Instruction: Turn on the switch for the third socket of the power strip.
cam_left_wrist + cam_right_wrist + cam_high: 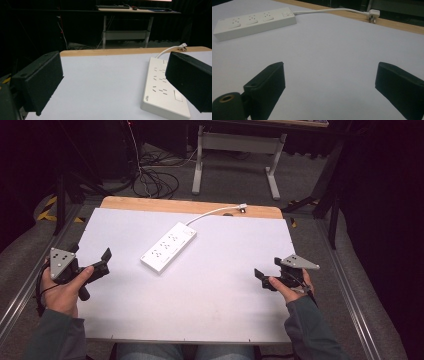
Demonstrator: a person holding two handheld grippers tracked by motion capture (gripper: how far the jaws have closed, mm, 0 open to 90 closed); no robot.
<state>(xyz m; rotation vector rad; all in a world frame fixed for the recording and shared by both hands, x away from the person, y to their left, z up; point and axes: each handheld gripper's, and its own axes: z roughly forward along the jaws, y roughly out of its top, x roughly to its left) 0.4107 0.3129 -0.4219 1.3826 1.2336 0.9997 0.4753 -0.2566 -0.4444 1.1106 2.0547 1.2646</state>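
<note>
A white power strip [168, 246] lies at a slant in the middle of the white table top [210, 295]; its white cable runs to a plug [242, 207] on the wooden far edge. The left gripper view has the strip [163, 87] at the right, partly behind one jaw; the right gripper view has the strip [254, 22] far left and the plug [372, 13] at the top. My left gripper [102, 262] rests at the table's left side, open and empty. My right gripper [261, 277] sits at the right side, open, nothing between its jaws.
A wooden strip [190, 206] borders the table's far edge. Beyond it stand a white desk frame [235, 155] and loose cables [155, 182] on the grey floor. Metal rails [345, 290] run along both sides of the table.
</note>
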